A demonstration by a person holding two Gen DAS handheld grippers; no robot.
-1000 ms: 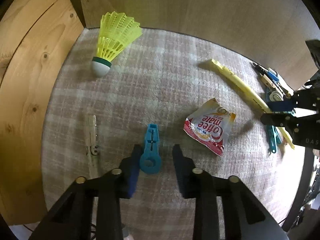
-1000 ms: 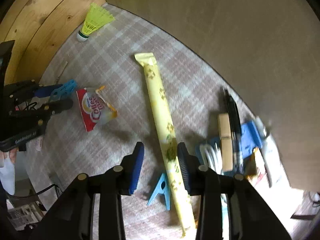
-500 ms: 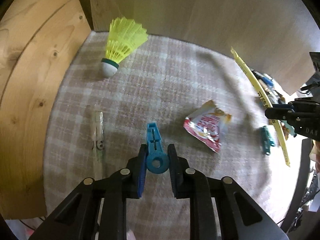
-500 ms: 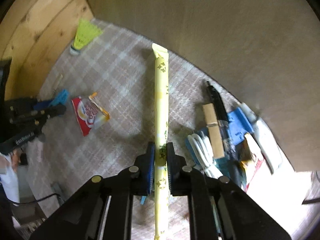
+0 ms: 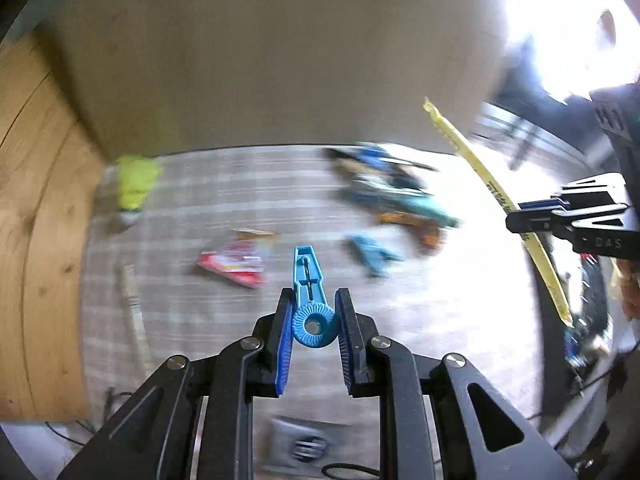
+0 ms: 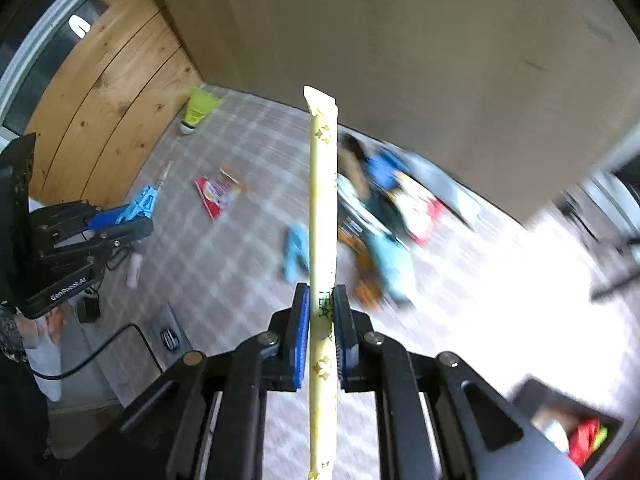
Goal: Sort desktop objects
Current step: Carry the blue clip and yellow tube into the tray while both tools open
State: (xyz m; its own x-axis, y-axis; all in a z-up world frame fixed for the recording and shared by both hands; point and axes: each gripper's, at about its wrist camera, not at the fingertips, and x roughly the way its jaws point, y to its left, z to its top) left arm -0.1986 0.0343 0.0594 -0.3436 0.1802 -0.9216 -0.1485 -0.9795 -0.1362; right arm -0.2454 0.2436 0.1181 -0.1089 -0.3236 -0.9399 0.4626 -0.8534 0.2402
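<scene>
My left gripper (image 5: pixel 313 304) is shut on a blue plastic clip (image 5: pixel 309 296), gripped by its round ribbed end and held above the checked cloth (image 5: pixel 224 320). From the right wrist view the same clip (image 6: pixel 141 204) shows in the left gripper (image 6: pixel 120 220). My right gripper (image 6: pixel 321 300) is shut on a long yellow sachet stick (image 6: pixel 322 208), which stands up between the pads, lifted off the cloth. The left wrist view shows that stick (image 5: pixel 492 192) slanting in the right gripper (image 5: pixel 536 216).
On the cloth lie a yellow shuttlecock (image 5: pixel 136 188), a red coffee sachet (image 5: pixel 236 260), a clear pen cap (image 5: pixel 134 312), a second blue clip (image 5: pixel 372 256) and a blurred pile of pens and cables (image 5: pixel 396 196). A wooden panel (image 5: pixel 36 240) stands left. A dark bin (image 6: pixel 568 428) sits lower right.
Both grippers closed, the left on the blue clip and the right on the yellow stick. Both then rose off the cloth with their objects, and the views are blurred.
</scene>
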